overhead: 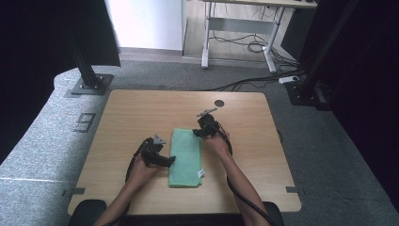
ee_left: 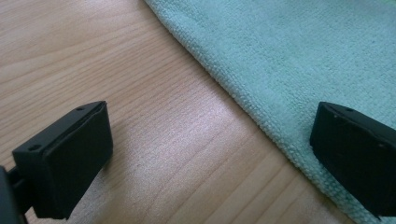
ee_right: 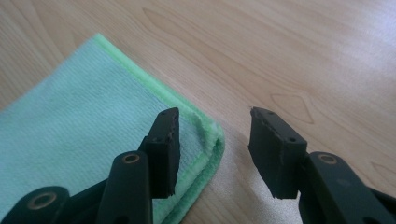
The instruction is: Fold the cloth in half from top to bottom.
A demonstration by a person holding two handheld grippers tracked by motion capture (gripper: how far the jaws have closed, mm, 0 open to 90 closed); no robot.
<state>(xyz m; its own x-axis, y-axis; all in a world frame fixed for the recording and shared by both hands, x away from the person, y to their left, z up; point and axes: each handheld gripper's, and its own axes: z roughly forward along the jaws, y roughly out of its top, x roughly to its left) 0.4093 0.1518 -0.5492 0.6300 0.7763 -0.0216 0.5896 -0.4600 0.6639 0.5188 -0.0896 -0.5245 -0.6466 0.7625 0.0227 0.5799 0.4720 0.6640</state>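
Right tool [ee_right: 212, 149] straddles the far right corner of the folded mint-green microfibre cloth [ee_right: 84, 121], jaws apart, one over the cloth and one over bare wood; I see no pinch yet. Left tool [ee_left: 210, 154] sits with jaws wide apart astride the cloth's left edge, nothing gripped. In the high view the cloth [overhead: 186, 157] lies flat at mid-counter, between my two tools. My judgement: light, soft, limp, grippy pile, no breakage risk; it will sag and unfold unless both layers are caught at the hemmed corner. The pale wooden counter [overhead: 244, 122] is bare all round, edges well away, with only a dark round grommet [overhead: 219, 103] toward the far edge.
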